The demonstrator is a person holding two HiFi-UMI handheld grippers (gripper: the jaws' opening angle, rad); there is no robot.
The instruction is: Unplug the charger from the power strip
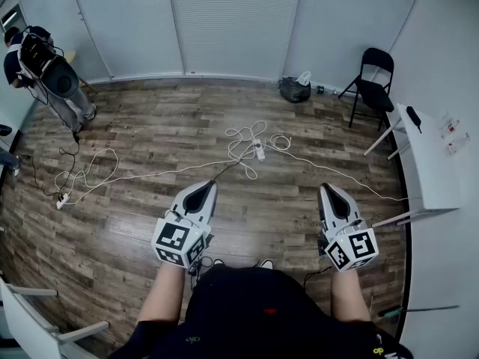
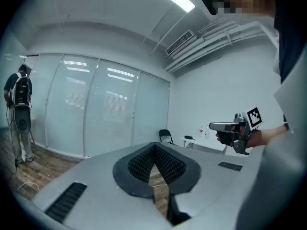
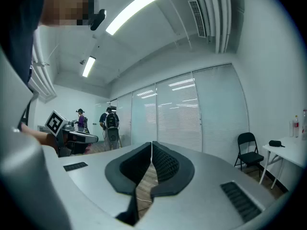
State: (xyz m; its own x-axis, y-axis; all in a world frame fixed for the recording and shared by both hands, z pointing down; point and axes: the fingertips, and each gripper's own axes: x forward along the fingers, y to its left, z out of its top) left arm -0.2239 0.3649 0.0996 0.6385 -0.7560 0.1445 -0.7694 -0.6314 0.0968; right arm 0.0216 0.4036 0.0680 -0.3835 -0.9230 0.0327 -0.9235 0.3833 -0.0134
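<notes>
The task is not showing any progress yet: nothing is being touched, and the whole pull is lying ahead. The brown wood-plank floor [image 1: 150, 230] is taking up most of the head view. Above it, near the bottom of that view, the person is holding out the grey left tool with its marker cube [image 1: 203, 191] and the matching grey right tool [image 1: 328, 193], roughly level and side by side. Each tool is showing its ribbed black pads meeting at the tip in its own view, so both are sitting closed with nothing between them. Long white cables [image 1: 150, 174] are trailing and looping across the boards, and they are gathering at the small white oblong power strip [image 1: 259, 150], which is lying flat on the floor ahead of the person, between the lines of the two tools and well apart from both. The charger is presumably sitting in that strip, but it is too small here to make out, so whether it is plugged in cannot be told. Judging from this, the person is still needing to walk up and crouch, brace the strip with one tool, open the other, close it on the charger and draw it out
</notes>
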